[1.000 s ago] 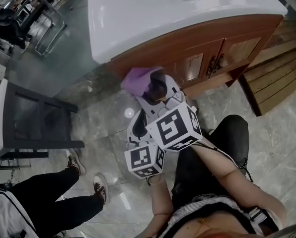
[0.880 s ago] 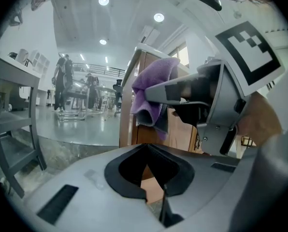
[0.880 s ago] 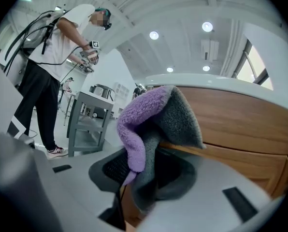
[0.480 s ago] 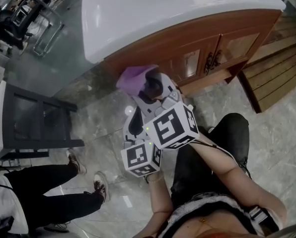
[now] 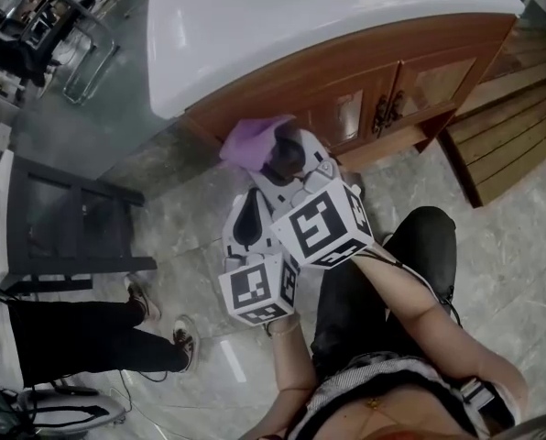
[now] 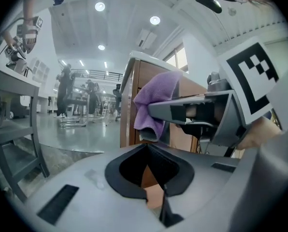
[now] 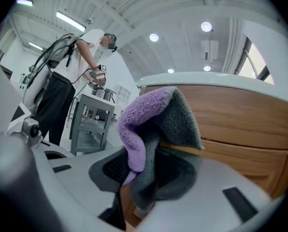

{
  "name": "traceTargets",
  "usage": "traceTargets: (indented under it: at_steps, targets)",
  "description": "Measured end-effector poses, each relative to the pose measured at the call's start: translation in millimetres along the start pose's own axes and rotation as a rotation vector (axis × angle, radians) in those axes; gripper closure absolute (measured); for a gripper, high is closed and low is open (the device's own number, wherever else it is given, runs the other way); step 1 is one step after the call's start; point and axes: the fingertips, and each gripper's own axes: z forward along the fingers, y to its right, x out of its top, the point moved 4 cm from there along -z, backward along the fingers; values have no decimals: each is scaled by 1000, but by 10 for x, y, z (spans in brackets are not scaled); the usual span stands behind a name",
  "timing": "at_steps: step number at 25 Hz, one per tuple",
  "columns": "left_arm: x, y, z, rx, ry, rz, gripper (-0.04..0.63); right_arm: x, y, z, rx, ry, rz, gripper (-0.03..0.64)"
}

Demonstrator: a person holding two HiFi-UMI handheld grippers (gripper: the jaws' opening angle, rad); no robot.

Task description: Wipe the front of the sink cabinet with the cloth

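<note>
One fluffy purple-and-grey cloth (image 7: pixel 151 122) bunched in right claw (image 7: pixel 143 187); left claw (image 6: pixel 155 193) closed, empty.

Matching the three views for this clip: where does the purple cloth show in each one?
Head view: cloth upper centre, at the tip of the right gripper, by the cabinet front.
Left gripper view: cloth centre, hanging from the right gripper that reaches in from the right.
Right gripper view: cloth centre, clamped in that gripper's own jaws.
Shared landmark: the wooden sink cabinet behind the cloth.
</note>
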Motion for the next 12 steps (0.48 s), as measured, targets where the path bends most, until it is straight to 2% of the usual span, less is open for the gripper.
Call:
traceTargets:
  at_steps: [5,12]
  targets:
    - [-1,25,-1,-12,-15,30,595,-29,85,-78,-21,-26,5,439]
    - [-47,203,100,-47,-22,33,594,-172,302,-194,-49,-47,26,439]
